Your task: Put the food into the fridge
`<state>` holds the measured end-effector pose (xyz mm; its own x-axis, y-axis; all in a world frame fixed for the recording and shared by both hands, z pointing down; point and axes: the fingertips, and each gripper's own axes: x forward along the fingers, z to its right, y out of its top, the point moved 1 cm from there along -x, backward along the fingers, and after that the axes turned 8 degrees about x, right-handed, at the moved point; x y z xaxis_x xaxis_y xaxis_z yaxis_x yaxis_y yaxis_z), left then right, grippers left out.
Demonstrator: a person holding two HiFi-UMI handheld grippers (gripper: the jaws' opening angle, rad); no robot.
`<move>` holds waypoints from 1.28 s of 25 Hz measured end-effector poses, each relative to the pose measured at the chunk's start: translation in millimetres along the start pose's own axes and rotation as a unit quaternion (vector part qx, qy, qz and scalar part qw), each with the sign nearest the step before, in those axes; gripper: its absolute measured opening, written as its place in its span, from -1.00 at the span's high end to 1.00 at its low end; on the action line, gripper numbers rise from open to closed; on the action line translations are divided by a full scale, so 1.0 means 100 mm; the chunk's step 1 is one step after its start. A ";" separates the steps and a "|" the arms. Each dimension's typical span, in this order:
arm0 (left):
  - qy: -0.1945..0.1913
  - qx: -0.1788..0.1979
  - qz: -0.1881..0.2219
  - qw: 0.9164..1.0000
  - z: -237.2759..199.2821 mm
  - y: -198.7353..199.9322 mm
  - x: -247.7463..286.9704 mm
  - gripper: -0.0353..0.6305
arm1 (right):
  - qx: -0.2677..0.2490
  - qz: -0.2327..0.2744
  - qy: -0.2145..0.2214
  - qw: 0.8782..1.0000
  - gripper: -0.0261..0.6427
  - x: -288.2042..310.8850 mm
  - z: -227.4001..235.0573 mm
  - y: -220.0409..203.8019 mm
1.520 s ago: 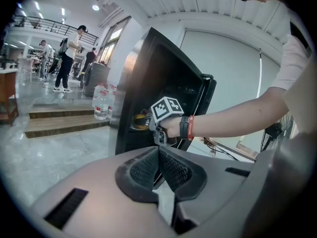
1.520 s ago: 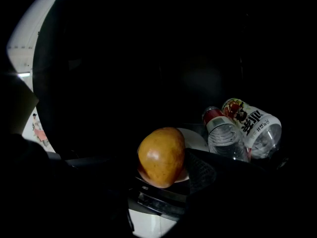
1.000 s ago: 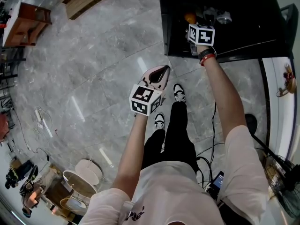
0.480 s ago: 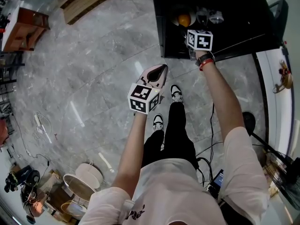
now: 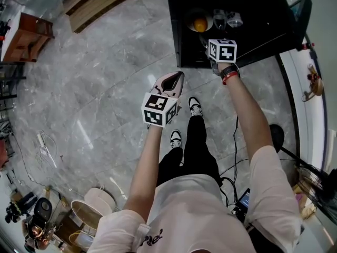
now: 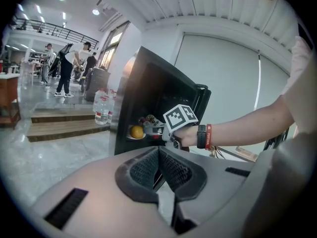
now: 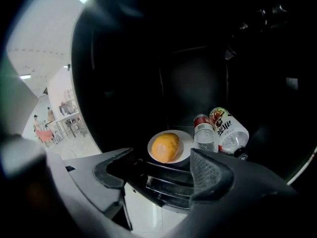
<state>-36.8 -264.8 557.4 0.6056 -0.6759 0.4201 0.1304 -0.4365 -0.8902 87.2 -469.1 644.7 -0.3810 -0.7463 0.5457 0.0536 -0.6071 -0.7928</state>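
Inside black fridge (image 5: pixel 253 15), noted orange (image 7: pixel 166 147) on white plate (image 7: pixel 187 148), two bottles (image 7: pixel 230 133) lying just beside plate. Held right claw (image 7: pixel 161 170) before fridge opening, facing plate, jaws wide apart, nothing between. Held left claw (image 6: pixel 159 155) over grey marble floor (image 5: pixel 105 62), apart from fridge, jaws pressed together, empty.
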 end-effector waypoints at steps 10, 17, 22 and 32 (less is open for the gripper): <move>-0.006 0.020 0.003 1.000 0.10 0.20 -0.25 0.84 | -0.018 0.001 -0.001 1.000 0.01 -0.58 -0.24 0.02; -0.016 0.028 0.006 0.999 0.19 0.31 -0.45 0.84 | -0.017 0.008 -0.003 1.000 0.10 -0.99 -0.40 0.07; -0.021 0.029 0.002 0.999 0.27 0.32 -0.64 0.84 | -0.015 0.012 -0.006 1.000 0.16 -1.31 -0.51 0.08; -0.030 0.043 0.005 0.999 0.41 0.45 -0.90 0.84 | -0.017 0.029 -0.011 0.999 0.31 -1.90 -0.65 0.13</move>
<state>-53.8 -199.4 472.2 0.6527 -0.6422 0.4019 0.1888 -0.3759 -0.9072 100.2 -317.1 513.3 -0.3574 -0.7863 0.5040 0.0441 -0.5532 -0.8318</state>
